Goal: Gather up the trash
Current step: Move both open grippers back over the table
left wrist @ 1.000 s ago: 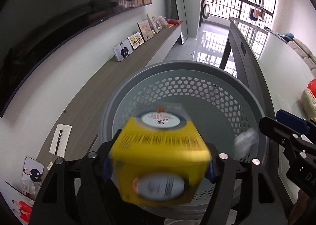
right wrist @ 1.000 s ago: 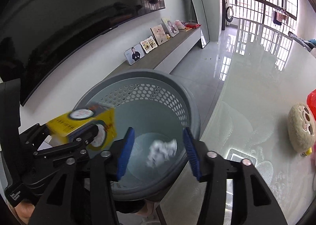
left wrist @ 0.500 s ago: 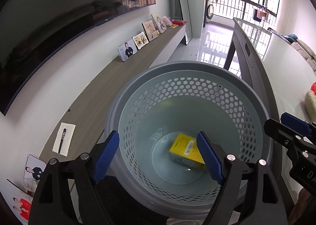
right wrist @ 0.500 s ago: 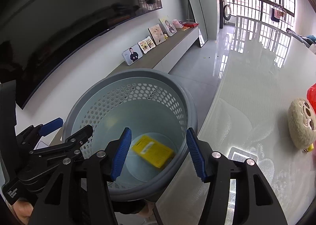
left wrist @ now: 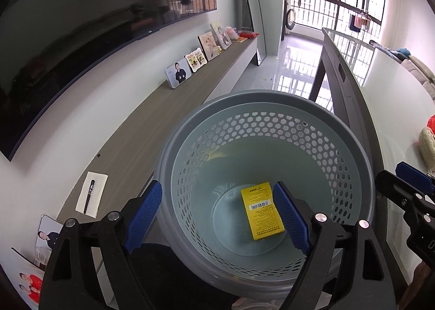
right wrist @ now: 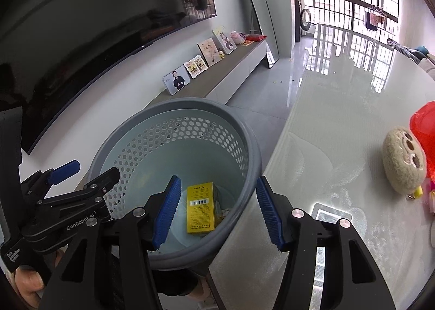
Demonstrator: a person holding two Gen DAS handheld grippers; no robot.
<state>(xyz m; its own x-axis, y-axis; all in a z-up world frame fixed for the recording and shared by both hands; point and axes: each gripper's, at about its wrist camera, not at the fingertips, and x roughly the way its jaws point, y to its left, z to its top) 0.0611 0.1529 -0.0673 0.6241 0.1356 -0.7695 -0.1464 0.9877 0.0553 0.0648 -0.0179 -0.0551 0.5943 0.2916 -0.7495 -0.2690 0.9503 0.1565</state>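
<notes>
A second ago your left gripper [left wrist: 217, 216] held the yellow box [left wrist: 262, 210] over the bin [left wrist: 272, 103]. Now the box lies flat on the bin's floor, label side up, and nothing is between the blue pads. The jaws are still opening wide. The white crumpled paper that lay in the bin before is now hidden; only a small pale bit shows beside the box in the right view.

Your right gripper [right wrist: 217, 210] is let go too, with its jaws partly apart and nothing in them. It hangs over the near rim of the bin, in much the same spot as before.

The left view looks straight down into the bin and also shows a long shelf [left wrist: 168, 119] with a pen on a notepad [left wrist: 92, 194] and some photos. The right view shows things the left barely does: the shiny table [right wrist: 339, 133], a round plush toy [right wrist: 403, 164] on it, and something red [right wrist: 424, 125] just behind the toy. It also shows your left gripper from the side, with a thumb [right wrist: 30, 285] on its handle.

The bin stands right against the table edge. Its mouth is wide and open, with room above it. The table between the bin and the toy is bare.
</notes>
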